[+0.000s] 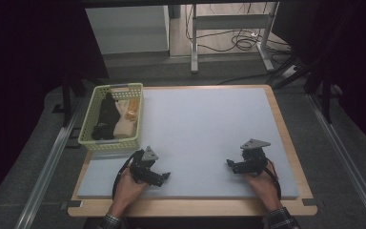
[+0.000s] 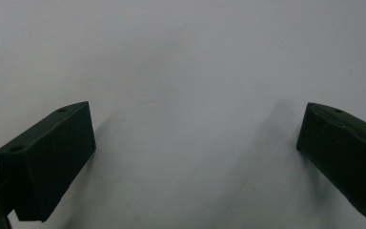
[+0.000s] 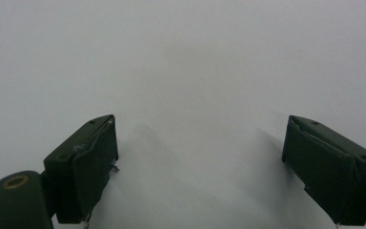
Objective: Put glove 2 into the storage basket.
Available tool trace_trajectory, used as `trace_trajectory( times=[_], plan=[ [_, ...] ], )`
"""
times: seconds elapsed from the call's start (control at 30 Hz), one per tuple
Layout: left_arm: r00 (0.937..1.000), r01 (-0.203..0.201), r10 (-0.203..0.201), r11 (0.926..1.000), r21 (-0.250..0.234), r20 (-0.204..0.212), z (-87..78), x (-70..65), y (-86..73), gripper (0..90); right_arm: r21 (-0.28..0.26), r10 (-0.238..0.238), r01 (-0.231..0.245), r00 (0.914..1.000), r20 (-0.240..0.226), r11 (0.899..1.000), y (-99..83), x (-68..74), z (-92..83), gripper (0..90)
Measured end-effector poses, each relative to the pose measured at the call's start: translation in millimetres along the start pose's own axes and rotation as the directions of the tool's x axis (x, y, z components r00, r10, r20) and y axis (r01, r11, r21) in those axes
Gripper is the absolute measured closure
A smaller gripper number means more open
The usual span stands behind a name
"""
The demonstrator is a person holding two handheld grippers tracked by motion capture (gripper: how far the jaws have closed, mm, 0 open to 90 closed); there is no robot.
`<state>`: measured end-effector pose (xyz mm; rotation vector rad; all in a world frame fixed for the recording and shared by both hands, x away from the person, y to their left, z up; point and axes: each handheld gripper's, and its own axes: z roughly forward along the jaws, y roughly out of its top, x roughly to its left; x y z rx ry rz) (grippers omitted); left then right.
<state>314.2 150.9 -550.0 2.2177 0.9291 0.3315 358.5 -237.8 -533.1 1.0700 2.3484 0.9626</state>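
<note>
Both the left gripper [image 1: 158,177] and the right gripper [image 1: 235,165] rest with jaws apart, holding nothing, on the mat [image 1: 209,124]; 2 socks [image 1: 106,118] (possibly more) lie in the basket [image 1: 86,139], seemingly finished.

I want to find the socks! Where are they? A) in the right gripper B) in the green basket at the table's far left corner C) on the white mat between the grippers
B: the black and cream socks lie inside the green basket; both grippers are open and hold nothing.
</note>
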Motion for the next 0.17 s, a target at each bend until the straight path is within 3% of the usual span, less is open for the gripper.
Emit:
trace_trajectory(
  times=[0.17],
  plan=[
    [1.0000,-0.002,0.002,1.0000,0.004,-0.002,0.2,-0.4,0.2,0.0,0.000,0.000,0.000,1.0000,0.000,1.000,-0.2,0.1,0.0,11.3]
  ],
)
